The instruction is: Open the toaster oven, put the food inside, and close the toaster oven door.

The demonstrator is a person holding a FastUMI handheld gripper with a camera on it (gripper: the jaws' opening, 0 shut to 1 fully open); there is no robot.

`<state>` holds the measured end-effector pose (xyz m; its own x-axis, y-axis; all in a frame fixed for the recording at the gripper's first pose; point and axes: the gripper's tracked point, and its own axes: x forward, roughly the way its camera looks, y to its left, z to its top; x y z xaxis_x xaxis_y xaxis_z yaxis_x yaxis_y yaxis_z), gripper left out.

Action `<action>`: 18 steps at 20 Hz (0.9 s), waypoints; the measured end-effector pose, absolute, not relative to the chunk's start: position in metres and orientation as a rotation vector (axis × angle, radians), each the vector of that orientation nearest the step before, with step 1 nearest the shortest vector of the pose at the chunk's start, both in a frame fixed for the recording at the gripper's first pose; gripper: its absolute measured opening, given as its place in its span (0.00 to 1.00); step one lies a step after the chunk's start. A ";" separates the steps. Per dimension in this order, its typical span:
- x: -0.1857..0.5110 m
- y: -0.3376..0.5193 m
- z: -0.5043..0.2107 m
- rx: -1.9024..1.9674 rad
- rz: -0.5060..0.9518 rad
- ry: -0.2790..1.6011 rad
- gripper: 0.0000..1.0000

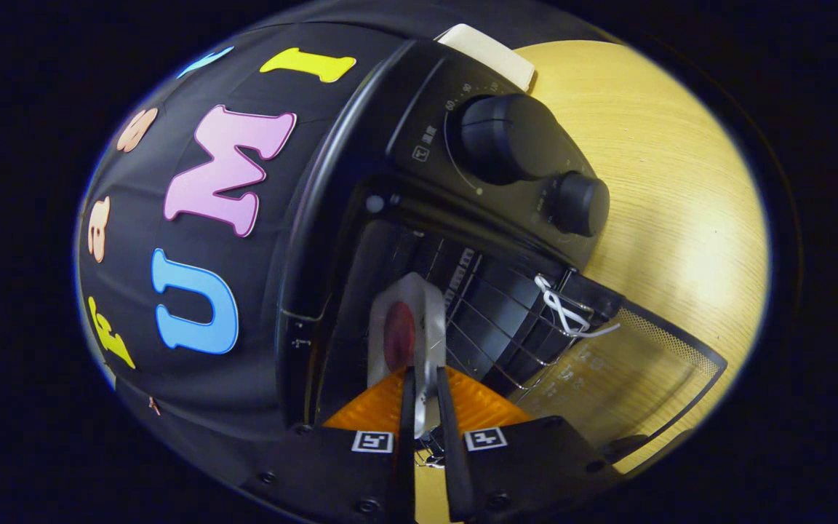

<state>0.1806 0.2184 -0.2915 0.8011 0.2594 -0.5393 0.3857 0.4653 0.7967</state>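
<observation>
The black toaster oven [419,138] stands on a wooden table, seen tilted, with its glass door [630,371] swung fully open. A wire rack [499,327] shows inside the dark cavity. My gripper [423,382] is shut on the food [404,327], a flat pale slice with a red centre, pinched at its near edge between both fingers. The slice stands on edge just ahead of the fingertips, at the mouth of the cavity and beside the rack. I cannot tell whether it touches the rack.
Two round black knobs, a large one [510,138] and a small one [579,204], sit on the oven's control panel. A white cord [568,313] is tied to the rack's front corner. The wooden table [681,182] extends beyond the door. A white object [488,51] lies behind the oven.
</observation>
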 end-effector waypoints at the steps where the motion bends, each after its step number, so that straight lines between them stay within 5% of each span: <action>1: 0.178 0.220 -0.289 1.104 -0.064 0.672 0.28; 4: 0.161 0.229 -0.281 1.096 0.008 0.710 0.49; 7: 0.136 0.232 -0.279 1.042 0.060 0.759 0.97; 18: 0.049 0.221 -0.263 0.608 0.261 0.820 0.99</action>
